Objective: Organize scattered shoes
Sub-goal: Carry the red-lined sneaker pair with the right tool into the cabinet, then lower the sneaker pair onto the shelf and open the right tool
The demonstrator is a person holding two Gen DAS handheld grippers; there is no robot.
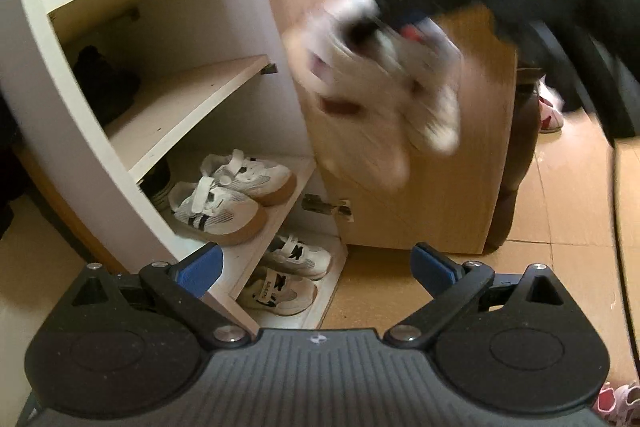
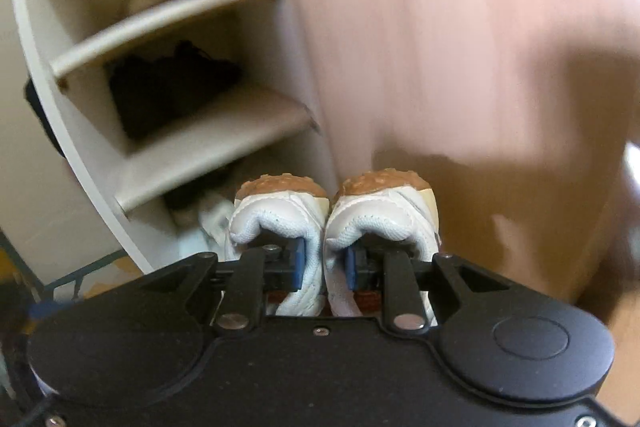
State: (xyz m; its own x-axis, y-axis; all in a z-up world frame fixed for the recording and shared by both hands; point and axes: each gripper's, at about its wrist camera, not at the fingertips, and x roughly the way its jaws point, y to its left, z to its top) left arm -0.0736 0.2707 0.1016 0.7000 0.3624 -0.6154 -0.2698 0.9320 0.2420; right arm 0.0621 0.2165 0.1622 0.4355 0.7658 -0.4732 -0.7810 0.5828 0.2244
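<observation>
Up at one o'clock, the right gripper (image 2: 326, 263) pinches a white, gum-soled pair of shoes (image 2: 332, 211) by their inner collars, while the white cabinet (image 1: 80, 131) holds two matching pairs low and the left gripper (image 1: 318, 263) gapes empty.

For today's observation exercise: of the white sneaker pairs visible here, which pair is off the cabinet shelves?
The pair of white gum-soled sneakers pinched together in the right gripper, held in the air. The other two pairs sit on the shoe cabinet's lower shelves.

A home entryway: white shoe cabinet (image 1: 120, 107), tiled floor (image 1: 568, 211).
</observation>
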